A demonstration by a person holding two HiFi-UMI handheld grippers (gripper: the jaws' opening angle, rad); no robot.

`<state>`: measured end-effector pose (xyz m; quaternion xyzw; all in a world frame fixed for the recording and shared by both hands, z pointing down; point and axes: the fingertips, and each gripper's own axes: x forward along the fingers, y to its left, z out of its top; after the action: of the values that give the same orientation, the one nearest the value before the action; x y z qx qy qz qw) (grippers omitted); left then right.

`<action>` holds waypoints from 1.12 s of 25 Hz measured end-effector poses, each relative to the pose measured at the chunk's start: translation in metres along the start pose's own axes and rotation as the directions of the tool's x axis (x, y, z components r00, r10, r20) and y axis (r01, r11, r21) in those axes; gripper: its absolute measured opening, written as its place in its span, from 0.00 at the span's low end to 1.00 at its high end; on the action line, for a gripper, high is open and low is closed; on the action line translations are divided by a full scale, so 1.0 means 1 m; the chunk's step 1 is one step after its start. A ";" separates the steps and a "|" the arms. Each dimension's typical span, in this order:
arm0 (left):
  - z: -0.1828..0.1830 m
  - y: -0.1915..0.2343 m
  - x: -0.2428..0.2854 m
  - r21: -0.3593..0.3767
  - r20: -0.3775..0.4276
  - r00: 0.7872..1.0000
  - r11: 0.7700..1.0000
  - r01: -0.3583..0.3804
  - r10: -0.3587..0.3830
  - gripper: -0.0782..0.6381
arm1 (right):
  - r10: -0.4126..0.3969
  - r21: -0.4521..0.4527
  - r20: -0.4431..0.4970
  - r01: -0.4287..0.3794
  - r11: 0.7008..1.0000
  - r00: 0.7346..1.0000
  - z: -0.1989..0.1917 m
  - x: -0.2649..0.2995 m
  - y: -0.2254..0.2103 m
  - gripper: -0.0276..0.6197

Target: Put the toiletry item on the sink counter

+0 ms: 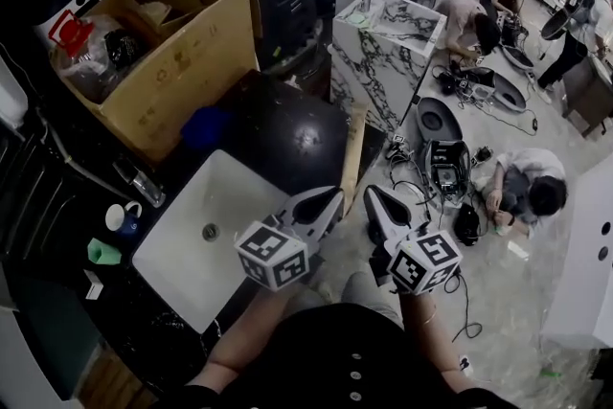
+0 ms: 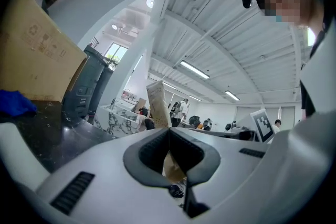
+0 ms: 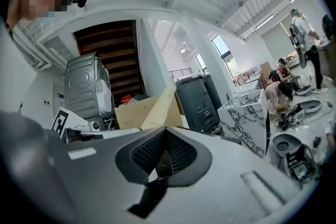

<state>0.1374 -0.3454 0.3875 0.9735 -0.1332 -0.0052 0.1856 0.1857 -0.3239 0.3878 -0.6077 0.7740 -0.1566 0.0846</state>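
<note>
Since the left gripper (image 1: 333, 198) and the right gripper (image 1: 372, 196) are both clenched on nothing, no carrying is under way. A small green item (image 1: 103, 252), perhaps the toiletry, lies on the tabletop (image 1: 278, 134) beside the sink (image 1: 182, 278).

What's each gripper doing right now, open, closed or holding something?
Left gripper: jaws closed, holding nothing.
Right gripper: jaws closed, holding nothing.
</note>
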 end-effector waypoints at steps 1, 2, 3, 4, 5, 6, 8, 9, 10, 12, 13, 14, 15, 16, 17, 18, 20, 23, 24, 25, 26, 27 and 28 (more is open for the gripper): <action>-0.002 0.004 0.000 -0.002 0.000 1.000 1.000 -0.008 0.008 0.13 | 0.006 0.003 -0.007 -0.006 1.000 1.000 -0.002 0.003 0.000 0.05; -0.002 0.007 0.000 -0.008 0.004 1.000 1.000 -0.015 0.015 0.13 | 0.012 0.003 -0.012 -0.012 1.000 1.000 -0.003 0.005 0.000 0.05; -0.002 0.008 0.001 -0.017 0.008 1.000 1.000 -0.021 0.021 0.13 | 0.019 0.000 -0.017 -0.019 1.000 1.000 -0.003 0.008 0.000 0.05; -0.001 0.010 0.001 -0.024 0.011 1.000 0.999 -0.028 0.028 0.13 | 0.026 -0.002 -0.020 -0.026 1.000 0.999 -0.003 0.011 0.000 0.05; -0.001 0.012 0.000 -0.027 0.011 0.999 0.999 -0.036 0.036 0.13 | 0.032 -0.003 -0.023 -0.032 0.999 0.999 -0.003 0.014 -0.001 0.05; -0.001 0.015 0.000 -0.028 0.011 0.999 0.999 -0.044 0.044 0.13 | 0.039 -0.004 -0.026 -0.039 0.999 0.999 -0.002 0.017 -0.002 0.05; 0.000 0.021 0.002 -0.029 0.012 0.998 0.998 -0.063 0.063 0.13 | 0.054 -0.006 -0.032 -0.054 0.999 0.998 0.000 0.024 -0.005 0.05; 0.001 0.024 0.002 -0.031 0.015 0.997 0.997 -0.074 0.075 0.13 | 0.063 -0.007 -0.037 -0.063 0.998 0.997 0.001 0.028 -0.007 0.05; 0.002 0.028 0.003 -0.034 0.017 0.996 0.996 -0.087 0.088 0.13 | 0.072 -0.007 -0.044 -0.072 0.997 0.996 0.001 0.032 -0.008 0.05; 0.003 0.035 0.005 -0.040 0.018 0.993 0.993 -0.113 0.114 0.13 | 0.093 -0.006 -0.056 -0.094 0.996 0.994 0.003 0.041 -0.011 0.05; 0.004 0.038 0.006 -0.041 0.017 0.992 0.991 -0.124 0.125 0.13 | 0.105 -0.007 -0.059 -0.106 0.994 0.993 0.004 0.046 -0.012 0.05; 0.005 0.041 0.007 -0.041 0.017 0.991 0.990 -0.135 0.135 0.13 | 0.116 -0.007 -0.062 -0.117 0.993 0.991 0.005 0.050 -0.012 0.05; 0.005 0.045 0.009 -0.043 0.018 0.989 0.988 -0.146 0.146 0.13 | 0.125 -0.007 -0.067 -0.126 0.992 0.990 0.006 0.055 -0.014 0.05; 0.006 0.049 0.010 -0.046 0.019 0.987 0.986 -0.157 0.158 0.13 | 0.133 -0.006 -0.073 -0.134 0.991 0.988 0.007 0.060 -0.015 0.05; 0.007 0.052 0.012 -0.050 0.020 0.985 0.984 -0.169 0.170 0.13 | 0.141 -0.005 -0.079 -0.142 0.990 0.987 0.007 0.065 -0.016 0.05; 0.007 0.056 0.013 -0.053 0.019 0.983 0.982 -0.181 0.182 0.13 | 0.150 -0.004 -0.086 -0.151 0.989 0.985 0.007 0.069 -0.017 0.05; 0.005 0.063 0.015 -0.059 0.011 0.978 0.977 -0.206 0.207 0.13 | 0.169 -0.002 -0.099 -0.170 0.985 0.981 0.006 0.076 -0.019 0.05; 0.001 0.073 0.019 -0.066 -0.002 0.969 0.967 -0.247 0.247 0.13 | 0.195 0.007 -0.112 -0.195 0.981 0.974 0.005 0.085 -0.022 0.05; 0.000 0.076 0.020 -0.067 -0.004 0.966 0.964 -0.258 0.258 0.13 | 0.202 0.010 -0.117 -0.202 0.979 0.972 0.005 0.088 -0.024 0.05; 0.000 0.079 0.021 -0.068 -0.005 0.964 0.961 -0.267 0.267 0.13 | 0.208 0.014 -0.123 -0.208 0.978 0.970 0.004 0.092 -0.026 0.05; 0.000 0.081 0.022 -0.069 -0.004 0.961 0.959 -0.275 0.275 0.13 | 0.213 0.018 -0.128 -0.212 0.977 0.969 0.004 0.095 -0.029 0.05; 0.000 0.084 0.024 -0.070 -0.003 0.959 0.957 -0.283 0.284 0.13 | 0.216 0.020 -0.133 -0.215 0.976 0.967 0.003 0.099 -0.031 0.05; 0.001 0.088 0.025 -0.071 -0.004 0.956 0.953 -0.294 0.294 0.13 | 0.219 0.021 -0.138 -0.218 0.976 0.966 0.003 0.103 -0.034 0.05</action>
<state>0.1392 -0.4308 0.4194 0.9357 -0.2768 0.0144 0.2183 0.1922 -0.4308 0.4031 -0.5061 0.8397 -0.1908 0.0487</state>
